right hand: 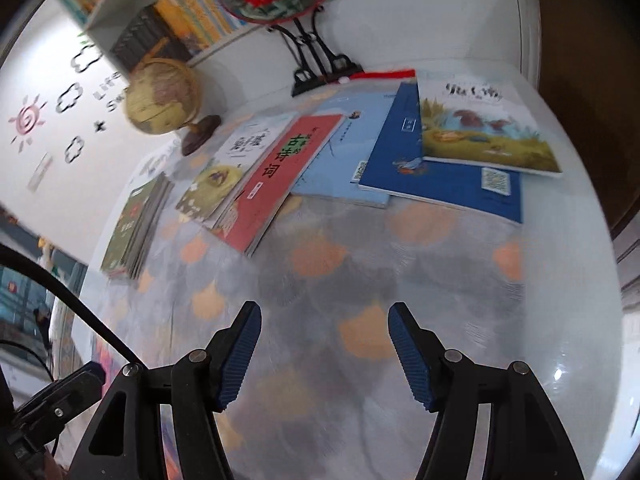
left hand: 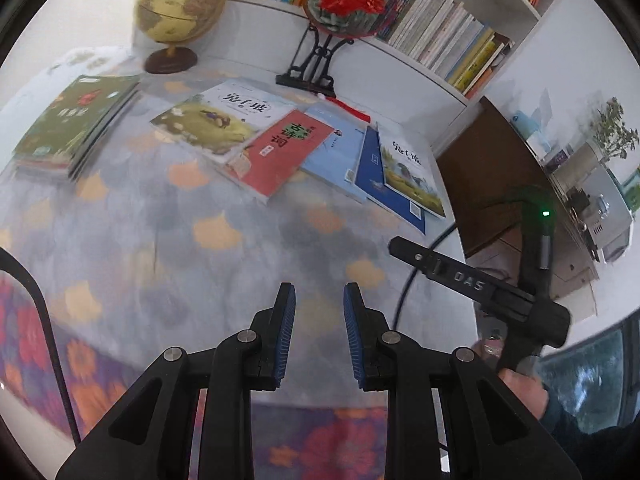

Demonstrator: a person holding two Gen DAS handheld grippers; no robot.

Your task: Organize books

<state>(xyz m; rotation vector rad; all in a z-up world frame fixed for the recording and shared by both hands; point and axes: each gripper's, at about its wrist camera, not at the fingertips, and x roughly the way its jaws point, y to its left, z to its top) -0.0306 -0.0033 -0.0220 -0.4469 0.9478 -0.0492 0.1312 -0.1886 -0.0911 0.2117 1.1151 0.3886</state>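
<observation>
Your left gripper [left hand: 319,300] jaws slightly apart, empty; right gripper [right hand: 325,318] wider open, empty; both angled downward.

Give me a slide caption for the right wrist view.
Open right gripper above the patterned table, facing overlapping loose books and a neat stack.

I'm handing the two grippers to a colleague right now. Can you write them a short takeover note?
Left gripper: jaws a narrow gap apart, nothing between them.
Right gripper: open wider, empty.
Both hang over bare tablecloth, short of the books.
Done: a neat stack with a green cover lies at the left.
Left: five loose books fanned and overlapping: white-and-green book, red book, light blue book, dark blue book, and a marsh-picture book on top at the right end.
</observation>
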